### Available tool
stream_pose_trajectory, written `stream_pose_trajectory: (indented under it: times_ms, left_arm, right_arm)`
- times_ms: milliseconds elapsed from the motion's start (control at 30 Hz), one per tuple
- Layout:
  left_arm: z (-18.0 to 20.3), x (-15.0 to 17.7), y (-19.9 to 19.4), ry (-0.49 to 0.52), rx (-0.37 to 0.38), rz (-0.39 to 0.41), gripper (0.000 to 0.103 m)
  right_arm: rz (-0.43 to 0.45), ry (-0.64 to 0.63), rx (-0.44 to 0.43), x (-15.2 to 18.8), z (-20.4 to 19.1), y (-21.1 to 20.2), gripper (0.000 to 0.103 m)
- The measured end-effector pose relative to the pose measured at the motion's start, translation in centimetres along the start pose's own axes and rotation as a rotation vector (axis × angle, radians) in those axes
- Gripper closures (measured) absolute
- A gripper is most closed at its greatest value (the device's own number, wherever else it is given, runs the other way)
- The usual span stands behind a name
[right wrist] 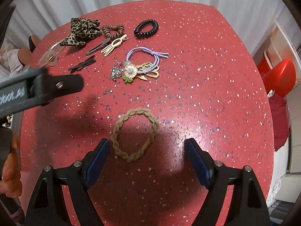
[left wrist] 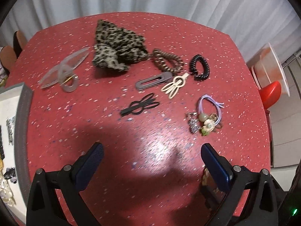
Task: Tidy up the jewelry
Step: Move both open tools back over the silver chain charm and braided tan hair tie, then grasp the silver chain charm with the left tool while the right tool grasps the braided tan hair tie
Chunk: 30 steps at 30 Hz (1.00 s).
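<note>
Right wrist view: right tongs [right wrist: 146,148] apart over the braided hair tie [right wrist: 134,134]; left tongs [left wrist: 152,153] apart, empty. Next: lower, clamp.

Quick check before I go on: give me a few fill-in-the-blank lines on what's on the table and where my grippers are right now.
1. The braided tan hair tie lies on the table just ahead of the ____ gripper's open jaws.
2. The black spiral hair tie lies beside the ____ spiral hair tie.
3. The lavender hair tie rests against a ____-shaped charm.
4. Both grippers are ____, holding nothing.

Missing words: right; brown; flower; open
</note>
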State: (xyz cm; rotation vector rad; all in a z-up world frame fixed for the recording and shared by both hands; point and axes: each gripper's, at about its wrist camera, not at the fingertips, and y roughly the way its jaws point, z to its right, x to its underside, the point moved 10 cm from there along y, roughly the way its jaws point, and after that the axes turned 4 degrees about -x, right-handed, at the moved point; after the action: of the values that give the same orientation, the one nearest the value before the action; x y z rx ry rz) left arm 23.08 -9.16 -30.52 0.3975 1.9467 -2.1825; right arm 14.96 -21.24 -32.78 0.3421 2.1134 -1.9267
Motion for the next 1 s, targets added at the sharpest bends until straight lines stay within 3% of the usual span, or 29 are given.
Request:
stream_pose_trajectory:
  times_ms: [300,667,967,1000]
  left_arm:
    - [2.5,-1.6,2.1,0.021,0.01,-0.008,0.0]
    - [3.7,-2.5,4.5,0.063,-0.069,-0.003,0.001]
    - [5.3,-3.4,4.6,0.101,-0.109,0.023,0.032]
    - [5.6,-3.6,4.6,0.099,-0.102,0.026,0.04]
  right_arm:
    - [0.021,-0.015,0.054,0.2,1.1,0.0,0.018]
    - [0.026,0.003,0.048,0.8,2.4,-0.6,0.018]
    - [0.026,0.002,0.044,0.4,2.6,-0.3,0.018]
    - [0.026,0.003,0.043,0.4,2.6,-0.3,0.018]
